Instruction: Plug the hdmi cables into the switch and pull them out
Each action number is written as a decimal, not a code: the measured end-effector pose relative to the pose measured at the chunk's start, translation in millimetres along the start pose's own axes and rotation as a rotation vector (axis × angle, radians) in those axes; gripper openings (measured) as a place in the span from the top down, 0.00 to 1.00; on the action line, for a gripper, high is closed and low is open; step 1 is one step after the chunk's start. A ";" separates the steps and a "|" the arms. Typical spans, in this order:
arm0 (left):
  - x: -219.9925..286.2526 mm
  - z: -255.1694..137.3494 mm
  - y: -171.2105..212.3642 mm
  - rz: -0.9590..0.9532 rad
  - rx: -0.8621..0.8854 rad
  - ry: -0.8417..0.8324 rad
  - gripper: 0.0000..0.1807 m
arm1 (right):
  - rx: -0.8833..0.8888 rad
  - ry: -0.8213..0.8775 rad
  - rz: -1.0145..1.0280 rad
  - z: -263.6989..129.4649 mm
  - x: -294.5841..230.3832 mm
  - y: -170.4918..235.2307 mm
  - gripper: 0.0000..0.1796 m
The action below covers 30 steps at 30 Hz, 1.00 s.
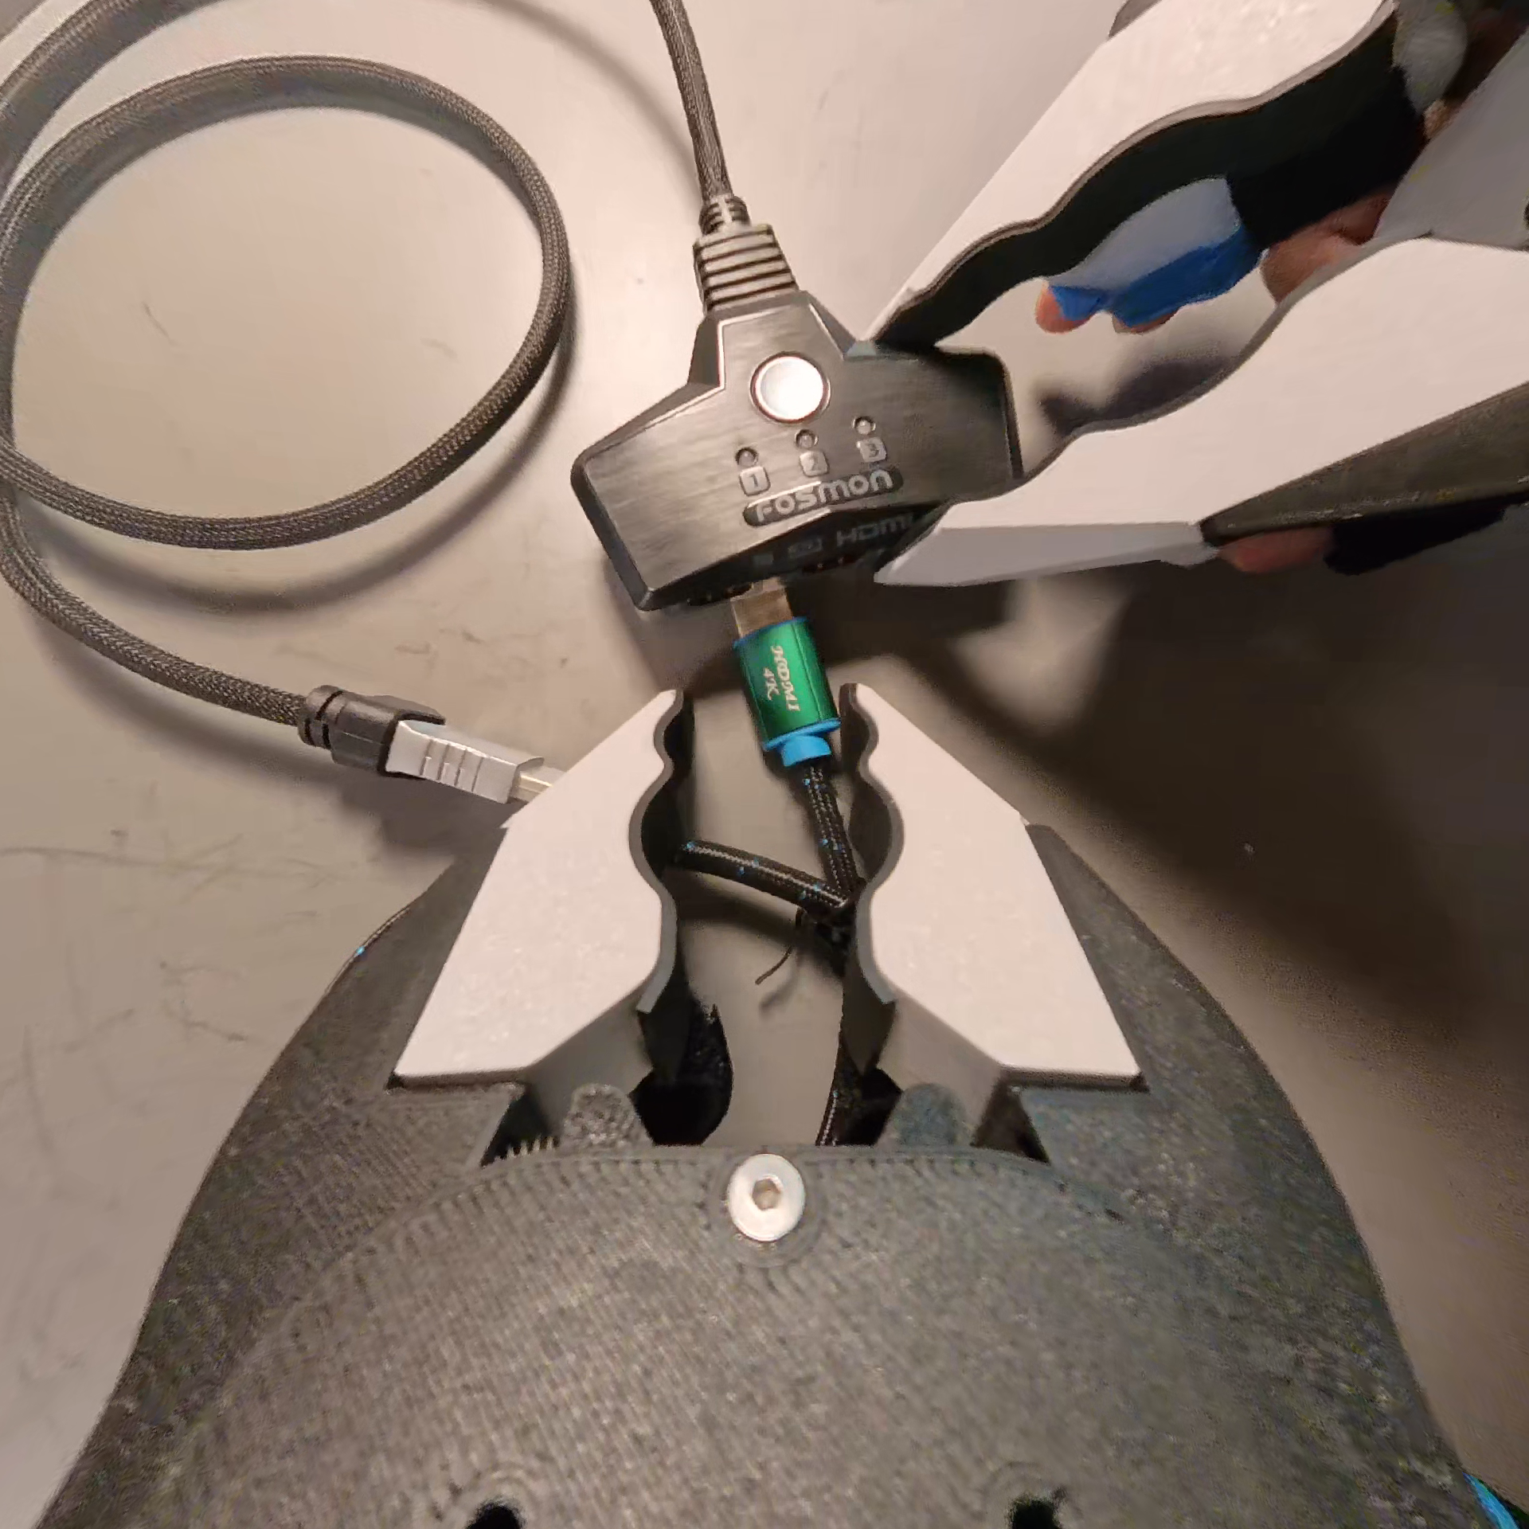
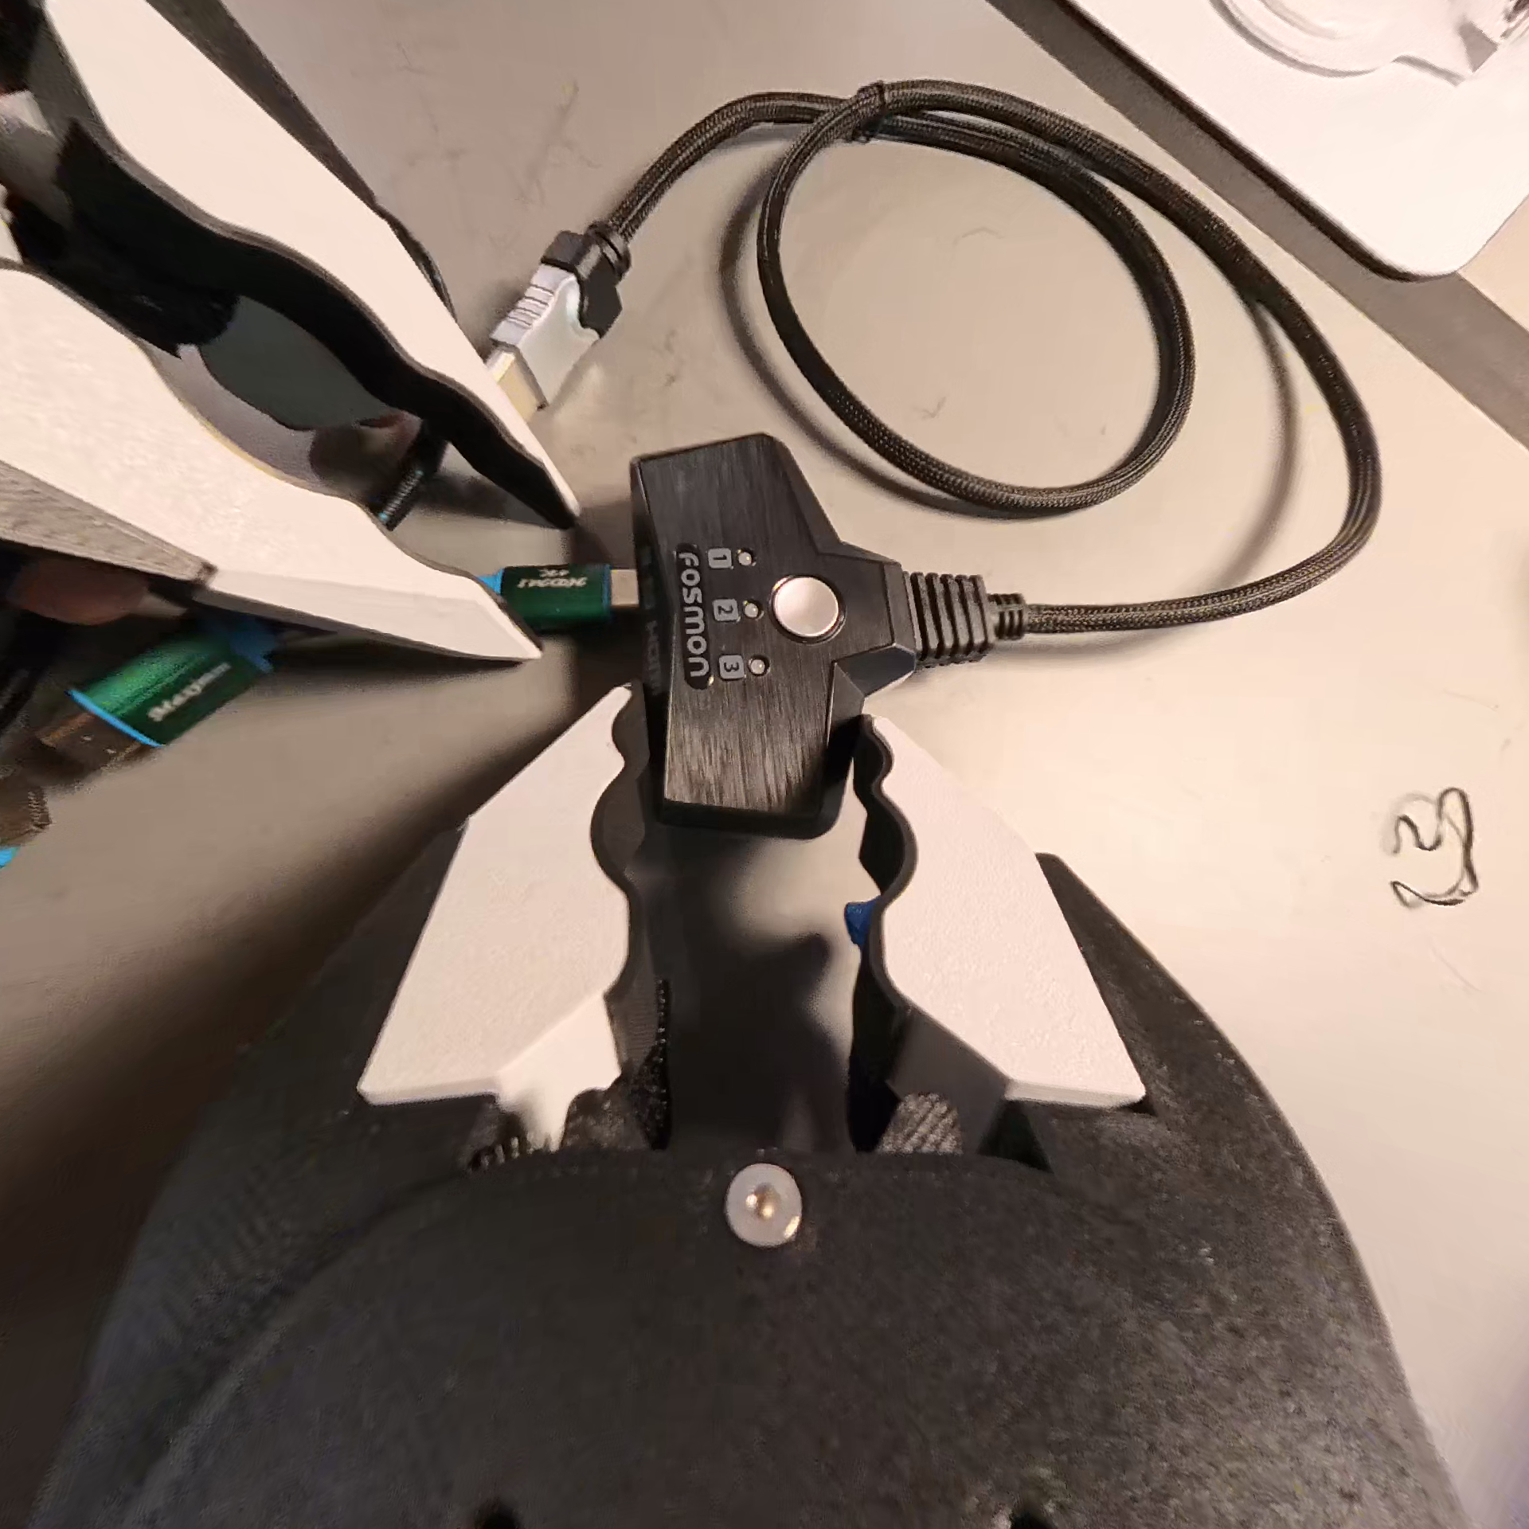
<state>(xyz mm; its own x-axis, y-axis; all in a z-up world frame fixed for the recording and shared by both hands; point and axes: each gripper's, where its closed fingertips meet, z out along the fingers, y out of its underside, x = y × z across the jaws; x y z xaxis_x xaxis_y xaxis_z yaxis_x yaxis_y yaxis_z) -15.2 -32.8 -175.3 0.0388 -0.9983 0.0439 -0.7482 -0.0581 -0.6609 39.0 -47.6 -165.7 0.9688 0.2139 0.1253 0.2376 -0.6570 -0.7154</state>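
The black HDMI switch (image 1: pixel 703 480) lies on the grey table. My right gripper (image 2: pixel 745 716) is shut on its end near the third light; it comes in from the upper right in the left wrist view (image 1: pixel 884 451). A green HDMI plug (image 1: pixel 782 695) with a blue collar has its metal tip in a port on the switch's (image 2: pixel 728 513) front face. My left gripper (image 1: pixel 765 699) is open around this plug, with its fingers apart from it on the left. The plug (image 2: pixel 563 587) also shows between the left gripper's (image 2: pixel 550 583) fingers in the right wrist view.
The switch's own black braided cable (image 1: pixel 513 347) coils on the table and ends in a loose silver plug (image 1: pixel 447 753). A second green plug (image 2: pixel 174 687) lies under the left gripper. A white tray (image 2: pixel 1324 149) is at the far right. A black wire scrap (image 2: pixel 1440 852) lies nearby. From my left tips it is roughly 5 cm to the loose silver plug (image 1: pixel 447 753); from my right, 10 cm.
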 end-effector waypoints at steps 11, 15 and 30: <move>9.1 0.7 2.3 0.172 -0.056 -0.110 0.89 | -0.002 0.018 0.009 -2.6 9.1 1.5 0.71; 7.5 1.0 -0.5 0.301 -0.039 -0.174 0.89 | -0.006 0.021 0.012 -3.3 12.2 3.1 0.71; -9.2 -3.0 -8.5 0.547 -0.044 -0.377 0.90 | -0.005 0.038 0.008 -3.8 12.4 1.5 0.71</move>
<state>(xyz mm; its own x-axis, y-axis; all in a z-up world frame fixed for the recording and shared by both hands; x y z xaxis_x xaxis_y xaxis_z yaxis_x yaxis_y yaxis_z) -11.1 -23.1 -167.9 -0.1310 -0.8187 -0.5590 -0.7519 0.4496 -0.4822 51.6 -48.7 -162.6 0.9726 0.1809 0.1463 0.2304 -0.6622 -0.7130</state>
